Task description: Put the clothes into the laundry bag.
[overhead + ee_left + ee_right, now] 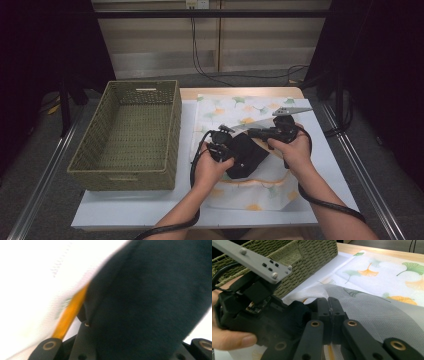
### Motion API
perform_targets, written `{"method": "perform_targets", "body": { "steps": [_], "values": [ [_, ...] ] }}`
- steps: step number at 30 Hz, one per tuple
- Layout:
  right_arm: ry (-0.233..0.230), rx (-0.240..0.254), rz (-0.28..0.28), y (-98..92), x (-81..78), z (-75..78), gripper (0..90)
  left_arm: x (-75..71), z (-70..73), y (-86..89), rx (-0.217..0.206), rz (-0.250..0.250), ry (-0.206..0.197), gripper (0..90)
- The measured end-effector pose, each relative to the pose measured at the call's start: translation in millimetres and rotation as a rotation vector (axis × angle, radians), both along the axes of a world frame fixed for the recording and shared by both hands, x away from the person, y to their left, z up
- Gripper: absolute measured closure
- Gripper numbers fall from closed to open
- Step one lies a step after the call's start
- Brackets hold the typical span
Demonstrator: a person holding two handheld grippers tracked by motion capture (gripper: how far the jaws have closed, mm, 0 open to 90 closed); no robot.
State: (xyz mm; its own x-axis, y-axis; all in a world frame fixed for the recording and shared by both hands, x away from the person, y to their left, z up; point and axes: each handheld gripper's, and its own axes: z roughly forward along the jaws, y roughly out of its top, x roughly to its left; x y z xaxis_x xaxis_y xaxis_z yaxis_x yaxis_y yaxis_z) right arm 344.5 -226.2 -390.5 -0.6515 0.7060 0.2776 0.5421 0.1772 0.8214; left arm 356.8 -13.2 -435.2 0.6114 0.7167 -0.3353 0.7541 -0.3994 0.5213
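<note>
I saw a white cloth (260,192) printed with green and orange ginkgo leaves and crossed by an orange stripe, with a black fabric piece (245,156) lying on it. My black grippers worked beside an olive-green woven basket (131,132). The table (125,207) was white.

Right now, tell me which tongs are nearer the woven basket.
Left. The left tongs sit just right of the woven basket, over the dark cloth. The right tongs lie farther right, beyond them.
</note>
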Motion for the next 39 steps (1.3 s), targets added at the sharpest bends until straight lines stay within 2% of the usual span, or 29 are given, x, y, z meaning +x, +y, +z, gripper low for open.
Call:
{"method": "perform_targets", "body": {
  "steps": [3, 4, 5, 11, 12, 13, 14, 17, 20, 21, 24, 28, 29, 31, 33, 39],
  "values": [
    [-0.001, 0.003, 0.000, -0.4, -0.5, 1.2, 90.0, 4.7, 1.9, 6.9, 0.005, 0.021, -0.012, 73.5],
    [-0.002, 0.003, -0.002, -0.5, -0.5, 1.4, 90.0, 5.2, 2.0, 7.2, 0.001, 0.045, -0.018, 73.6],
    [0.000, 0.004, -0.003, -0.5, -0.6, 1.6, 90.0, 6.6, 2.2, 9.2, 0.021, 0.044, -0.028, 73.6],
    [0.000, 0.005, -0.003, -0.4, -1.0, 1.7, 90.0, 11.8, 2.5, 15.1, 0.014, 0.112, -0.069, 73.5],
    [-0.003, 0.002, 0.001, -0.7, -0.8, 1.8, 90.0, 12.4, 2.2, 15.7, 0.028, 0.093, -0.069, 73.5],
    [-0.003, 0.005, 0.000, -0.5, -0.7, 2.0, 90.0, 11.1, 0.8, 12.8, 0.016, 0.112, -0.069, 73.4],
    [-0.002, 0.004, 0.002, -0.3, -0.4, 2.1, 90.0, 10.4, -0.1, 11.7, 0.026, 0.094, -0.068, 73.4],
    [0.000, 0.003, 0.004, 0.9, 0.4, 1.3, 90.0, 6.7, -3.8, 6.1, 0.010, 0.069, -0.046, 72.7],
    [0.004, 0.001, 0.007, 1.8, 0.4, -0.1, 90.0, 5.8, -5.3, 4.7, 0.003, 0.054, -0.045, 71.0],
    [0.007, 0.003, 0.007, 2.1, 0.3, -0.5, 90.0, 5.8, -6.2, 4.3, -0.013, 0.051, -0.038, 70.0],
    [0.009, 0.003, 0.008, 3.1, 0.2, -1.6, 90.0, 6.4, -7.6, 4.3, -0.023, 0.058, -0.046, 68.2],
    [0.013, 0.001, 0.005, 3.0, -0.1, -2.1, 90.0, 9.2, -6.0, 6.9, -0.062, 0.115, -0.067, 68.4],
    [0.012, 0.000, 0.005, 2.6, 0.1, -2.2, 90.0, 8.8, -4.9, 7.0, -0.049, 0.121, -0.090, 68.6],
    [0.007, 0.004, 0.006, 2.1, 0.3, -1.7, 90.0, 9.1, -4.5, 6.5, -0.057, 0.124, -0.095, 68.6],
    [0.008, 0.003, 0.004, 1.9, 0.3, -1.4, 90.0, 9.3, -5.6, 5.7, -0.042, 0.122, -0.102, 67.6],
    [0.017, -0.007, 0.009, 2.8, -0.2, -4.2, 90.0, 9.1, -7.5, 8.0, -0.038, 0.075, -0.081, 55.4]
  ]
}}
